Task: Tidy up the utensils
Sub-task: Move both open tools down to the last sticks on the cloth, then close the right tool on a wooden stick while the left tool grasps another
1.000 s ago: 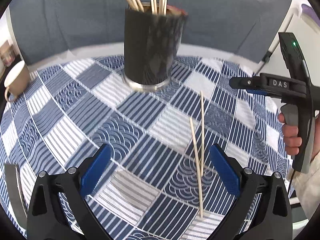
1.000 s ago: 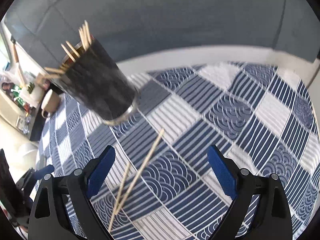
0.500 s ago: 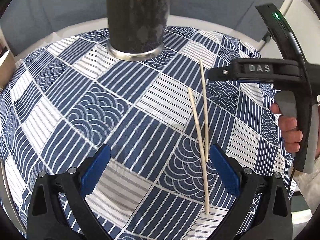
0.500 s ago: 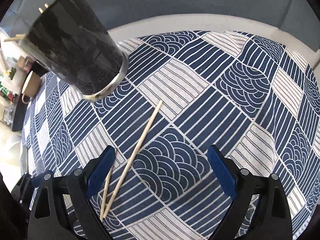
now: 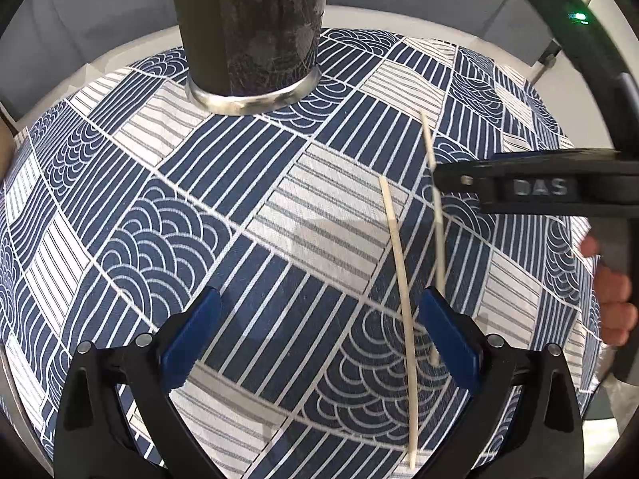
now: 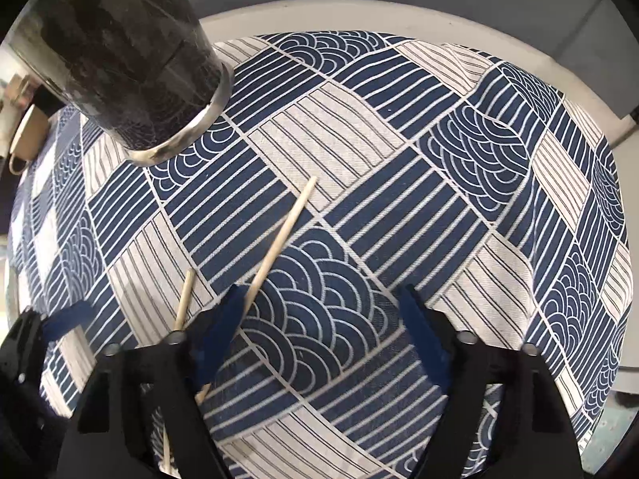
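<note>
Hiding chopstick (image 6: 275, 245) ends: right gripper (image 6: 323, 319)

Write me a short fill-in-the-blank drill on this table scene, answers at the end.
1. The number of loose chopsticks lying on the cloth is ____.
2. The dark holder has a base ring coloured ____.
3. The tablecloth is patterned in white and ____.
4. The left claw stands ____ above the cloth.

Answers: two; silver; blue; open
</note>
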`<state>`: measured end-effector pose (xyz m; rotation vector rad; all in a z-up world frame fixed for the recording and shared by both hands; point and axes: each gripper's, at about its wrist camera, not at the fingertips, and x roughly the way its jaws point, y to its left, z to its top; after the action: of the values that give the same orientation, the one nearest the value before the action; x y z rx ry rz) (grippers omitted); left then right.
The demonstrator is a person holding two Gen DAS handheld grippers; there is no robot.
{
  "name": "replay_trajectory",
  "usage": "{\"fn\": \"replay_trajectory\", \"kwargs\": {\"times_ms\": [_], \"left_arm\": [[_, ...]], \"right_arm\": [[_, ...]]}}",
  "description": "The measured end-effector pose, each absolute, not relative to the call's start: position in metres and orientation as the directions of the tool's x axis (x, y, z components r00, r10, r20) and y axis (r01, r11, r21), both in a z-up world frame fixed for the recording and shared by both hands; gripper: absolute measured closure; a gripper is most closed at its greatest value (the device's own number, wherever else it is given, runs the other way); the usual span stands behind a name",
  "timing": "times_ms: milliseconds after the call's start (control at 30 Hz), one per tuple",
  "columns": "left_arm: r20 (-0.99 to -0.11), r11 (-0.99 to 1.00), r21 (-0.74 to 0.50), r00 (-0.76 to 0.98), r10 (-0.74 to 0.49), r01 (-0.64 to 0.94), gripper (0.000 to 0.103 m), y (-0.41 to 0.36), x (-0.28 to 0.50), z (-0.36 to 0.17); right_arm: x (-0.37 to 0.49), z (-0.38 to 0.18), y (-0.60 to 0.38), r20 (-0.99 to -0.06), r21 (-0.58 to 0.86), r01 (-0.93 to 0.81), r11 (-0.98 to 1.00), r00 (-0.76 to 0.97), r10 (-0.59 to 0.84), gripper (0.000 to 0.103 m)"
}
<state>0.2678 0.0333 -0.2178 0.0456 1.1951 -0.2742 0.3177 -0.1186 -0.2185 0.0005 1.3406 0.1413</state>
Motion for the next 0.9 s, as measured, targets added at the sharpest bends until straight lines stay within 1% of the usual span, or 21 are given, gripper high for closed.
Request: {"fn": "replay_trajectory", "kwargs": {"times_ms": [33,67,133,167,267,300,333,367,400,433,467,500,600,633,667,733,767,800,833,867,900], "left_arm": [[-0.926,0.969,-0.093,0.338,-0.169,0.230,0.006,0.031,0.270,-0.218],[-0.930,0.971,-0.077,0.335,-0.152,0.227,0.006,0.028,0.271,-0.220],[-0.943,0.970,0.008,0.325,-0.074,0.244,0.005,0.017,0.272,-0.223],[-0.942,0.969,0.014,0.328,-0.071,0.248,0.007,0.015,0.272,-0.223],[-0.946,0.977,0.003,0.318,-0.067,0.213,0.009,0.016,0.271,-0.222],[-0.946,0.977,0.003,0.317,-0.065,0.211,0.009,0.017,0.270,-0.221],[-0.947,0.979,0.002,0.316,-0.065,0.206,0.010,0.018,0.268,-0.221],[-0.947,0.980,0.001,0.315,-0.064,0.201,0.011,0.019,0.267,-0.221],[-0.947,0.981,0.001,0.315,-0.062,0.196,0.011,0.020,0.266,-0.221],[-0.948,0.982,0.003,0.313,-0.058,0.191,0.011,0.022,0.264,-0.220],[-0.948,0.982,0.004,0.312,-0.056,0.187,0.011,0.023,0.262,-0.220],[-0.949,0.984,0.004,0.311,-0.053,0.179,0.011,0.025,0.260,-0.220],[-0.952,0.987,0.006,0.304,-0.043,0.159,0.012,0.030,0.258,-0.221],[-0.953,0.989,0.008,0.301,-0.038,0.149,0.013,0.030,0.257,-0.220],[-0.953,0.990,0.007,0.301,-0.037,0.144,0.015,0.030,0.257,-0.220],[-0.951,0.989,0.008,0.305,-0.038,0.148,0.020,0.029,0.254,-0.218],[-0.951,0.988,0.007,0.307,-0.041,0.151,0.025,0.030,0.252,-0.217],[-0.950,0.988,0.006,0.309,-0.043,0.154,0.028,0.030,0.250,-0.215],[-0.950,0.988,0.003,0.310,-0.045,0.152,0.035,0.033,0.249,-0.214],[-0.949,0.989,0.002,0.312,-0.045,0.146,0.044,0.037,0.248,-0.212],[-0.949,0.990,-0.002,0.311,-0.046,0.141,0.049,0.041,0.247,-0.211]], "right_arm": [[0.317,-0.217,-0.122,-0.971,0.063,-0.104,0.993,0.222,0.085,0.056],[0.316,-0.215,-0.122,-0.970,0.001,-0.116,0.993,0.240,0.029,0.066],[0.314,-0.214,-0.127,-0.972,0.020,-0.134,0.991,0.229,0.050,0.079],[0.314,-0.213,-0.132,-0.973,0.011,-0.127,0.992,0.228,0.040,0.088],[0.315,-0.212,-0.146,-0.977,0.055,-0.079,0.995,0.199,0.070,0.089],[0.316,-0.211,-0.149,-0.977,0.082,-0.069,0.994,0.191,0.094,0.085],[0.316,-0.211,-0.154,-0.971,0.152,-0.049,0.987,0.180,0.159,0.085],[0.317,-0.212,-0.159,-0.963,0.207,-0.024,0.978,0.174,0.208,0.078],[0.317,-0.212,-0.163,-0.953,0.253,-0.001,0.968,0.172,0.249,0.059],[0.317,-0.212,-0.165,-0.942,0.298,0.024,0.954,0.170,0.290,0.046],[0.318,-0.211,-0.165,-0.941,0.305,0.037,0.952,0.170,0.294,0.025],[0.318,-0.209,-0.161,-0.945,0.286,0.042,0.957,0.177,0.274,0.024],[0.322,-0.213,-0.149,-0.962,0.232,0.025,0.972,0.153,0.226,0.024],[0.324,-0.217,-0.140,-0.975,0.186,0.019,0.982,0.128,0.183,0.022],[0.323,-0.217,-0.132,-0.983,0.131,0.005,0.991,0.130,0.129,0.024],[0.320,-0.217,-0.111,-0.989,0.010,-0.052,0.999,0.146,0.018,0.032],[0.319,-0.215,-0.109,-0.989,0.020,-0.056,0.998,0.148,0.028,0.040],[0.319,-0.213,-0.110,-0.989,0.022,-0.053,0.998,0.142,0.030,0.051],[0.319,-0.211,-0.111,-0.989,0.020,-0.054,0.998,0.142,0.028,0.060],[0.319,-0.208,-0.117,-0.989,0.025,-0.054,0.998,0.141,0.033,0.078],[0.320,-0.206,-0.124,-0.990,0.019,-0.047,0.999,0.139,0.025,0.098]]}}
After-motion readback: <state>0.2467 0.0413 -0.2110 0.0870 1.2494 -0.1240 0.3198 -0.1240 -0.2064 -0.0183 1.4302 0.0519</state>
